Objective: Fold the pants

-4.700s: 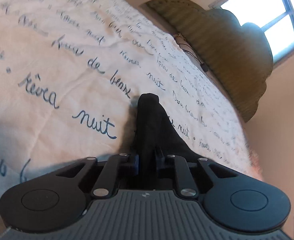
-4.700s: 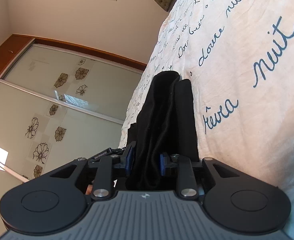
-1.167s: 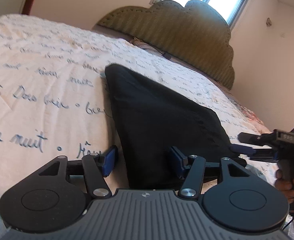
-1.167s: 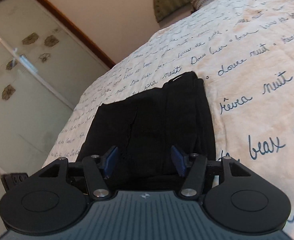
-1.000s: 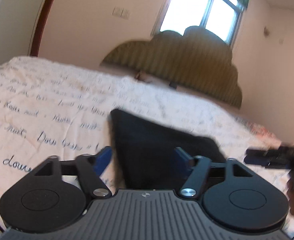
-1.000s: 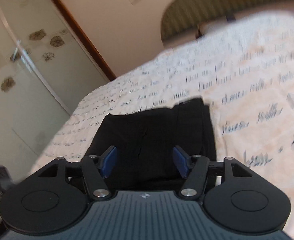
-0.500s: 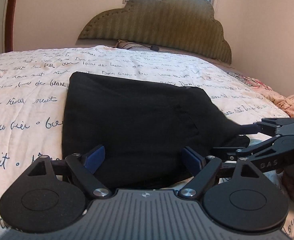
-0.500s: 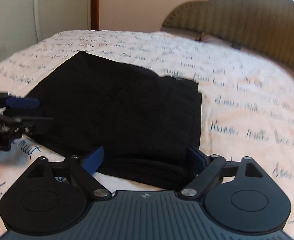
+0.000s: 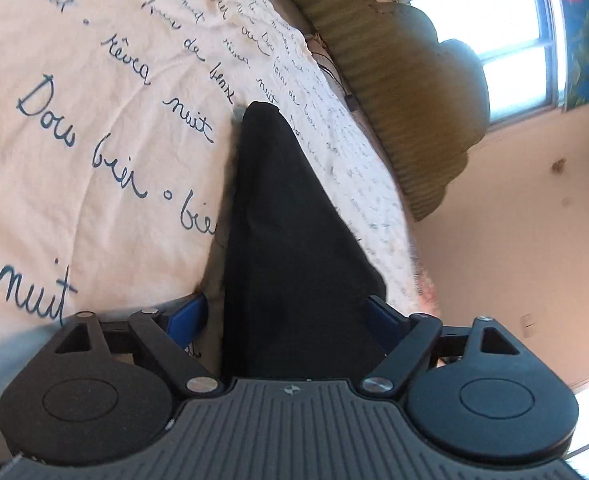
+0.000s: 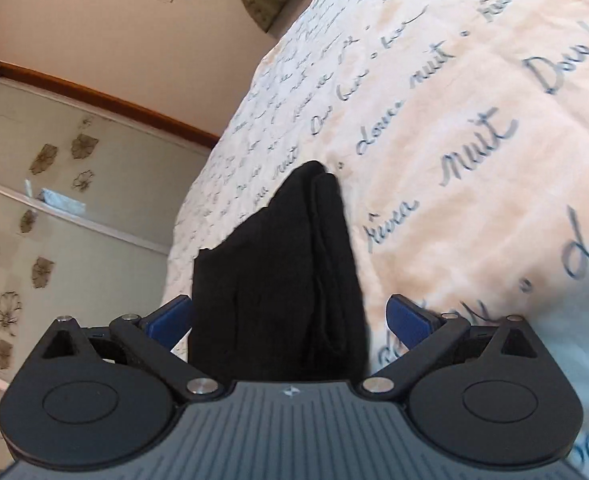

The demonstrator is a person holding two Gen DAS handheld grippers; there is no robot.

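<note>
Cream bedding printed with blue script covers the bed (image 9: 94, 128), with a padded green headboard (image 9: 406, 92) and a bright window (image 9: 510, 40) behind it in the left wrist view and flowered sliding wardrobe doors (image 10: 66, 216) in the right wrist view. On that bedding lie the black pants (image 9: 290, 240), already folded into a compact dark slab, and each wrist camera looks along one of its sides. The left tool (image 9: 286, 312) stands wide, its blue pads clear of the cloth on either side, with the near edge of the pants between them. The right tool (image 10: 290, 316) is wider still, its jaws having just been opening, and the stacked layers (image 10: 318, 264) sit between its pads without being pressed. Neither tool grips anything yet. The risk from here lies in closing: if a pad catches only the top layer, the stack may peel apart when lifted; if one side closes or rises ahead of the other, the fold may skew or drag across the soft cover. Pinching bedding along with the cloth could also bunch the surface and spoil the crease.
</note>
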